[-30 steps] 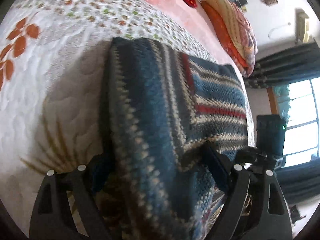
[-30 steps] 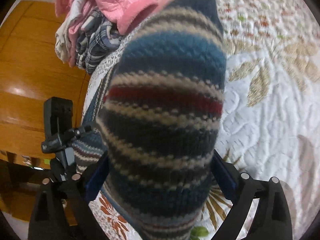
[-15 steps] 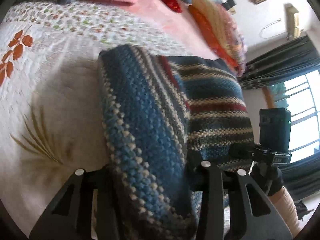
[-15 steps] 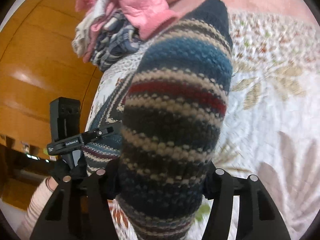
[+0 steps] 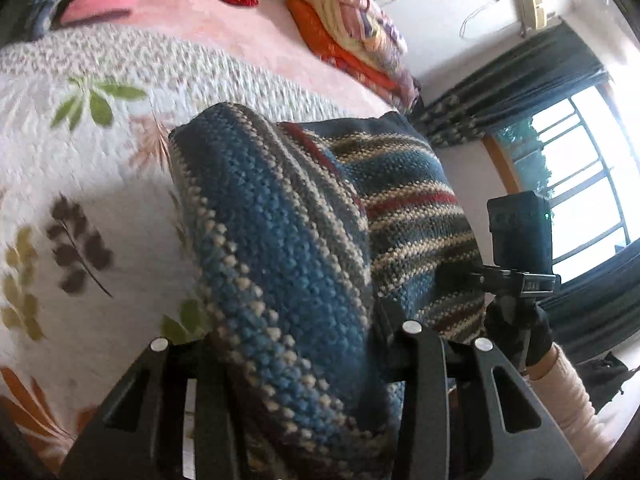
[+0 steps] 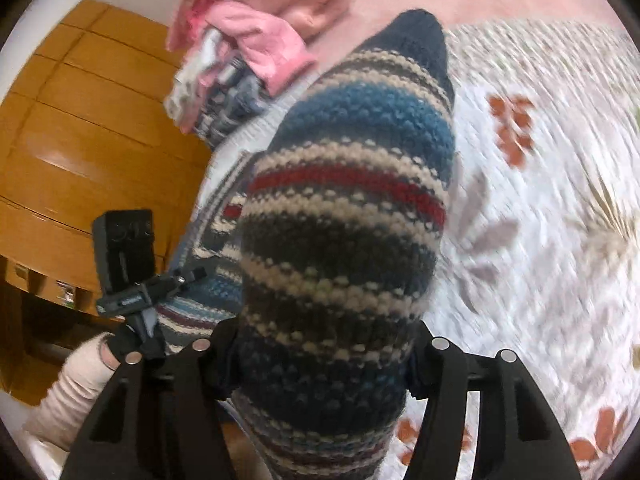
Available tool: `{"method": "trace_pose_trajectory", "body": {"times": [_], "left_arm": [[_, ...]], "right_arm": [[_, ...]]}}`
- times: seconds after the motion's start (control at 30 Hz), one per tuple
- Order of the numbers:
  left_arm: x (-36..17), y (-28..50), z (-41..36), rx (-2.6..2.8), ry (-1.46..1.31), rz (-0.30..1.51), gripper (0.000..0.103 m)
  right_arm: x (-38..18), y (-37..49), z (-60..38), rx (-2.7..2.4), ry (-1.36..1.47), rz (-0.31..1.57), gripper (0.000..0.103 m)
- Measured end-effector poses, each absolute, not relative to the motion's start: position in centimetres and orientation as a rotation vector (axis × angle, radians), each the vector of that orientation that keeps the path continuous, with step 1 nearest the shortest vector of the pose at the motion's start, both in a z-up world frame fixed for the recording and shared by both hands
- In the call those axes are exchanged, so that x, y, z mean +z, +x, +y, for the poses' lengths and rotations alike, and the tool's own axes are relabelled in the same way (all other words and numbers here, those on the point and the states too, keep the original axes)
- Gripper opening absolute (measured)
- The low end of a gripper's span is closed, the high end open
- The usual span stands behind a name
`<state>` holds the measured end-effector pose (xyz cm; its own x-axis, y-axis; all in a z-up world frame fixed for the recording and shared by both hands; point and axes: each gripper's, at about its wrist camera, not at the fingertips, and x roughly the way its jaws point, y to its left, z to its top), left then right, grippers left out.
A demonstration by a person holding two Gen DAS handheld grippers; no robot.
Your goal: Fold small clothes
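here both the left tool (image 5: pixel 296 360) and right tool (image 6: pixel 320 360) are clamped on the knit (image 5: pixel 304 220), one at each near end, so it hangs between them above the bed (image 5: pixel 100 168), long axis running tool to tool.

No readable text; small white lettering on the camera mount (image 6: pixel 132 300) seems too blurred to read.

Sweater (image 5: pixel 304 248) above quilt (image 5: pixel 80 168), clothes pile (image 6: pixel 248 48) behind it, folded blankets (image 5: pixel 344 36) far right
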<state>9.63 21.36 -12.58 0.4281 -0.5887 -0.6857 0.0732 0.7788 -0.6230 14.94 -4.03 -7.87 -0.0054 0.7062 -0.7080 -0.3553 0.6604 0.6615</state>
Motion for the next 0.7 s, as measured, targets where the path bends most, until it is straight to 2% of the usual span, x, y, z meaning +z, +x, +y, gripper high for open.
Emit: {"method": "trace_pose_trajectory", "body": {"times": [0.2,0.3,0.5,0.7], "left_arm": [[-17.8,8.9,18.9,-0.352,-0.516,1.142,0.037],[-19.5,9.1,18.8,-0.324,-0.502,1.148,0.041],[-21.2,8.7,19.3,-0.285,-0.519,1.128,0.052],[-20.4,7.8,19.3,-0.232,-0.531,1.13,0.059]], "right_arm": [[-13.0,14.3,-4.8,0.792,0.226,1.44,0.061],[-15.0,13.9,-4.8,0.772,0.167,1.47,0.065],[-16.5,12.9,-5.7,0.743,0.153,1.481,0.075],[-15.6,12.3,-5.6,0.683,0.143,1.49,0.079]]}}
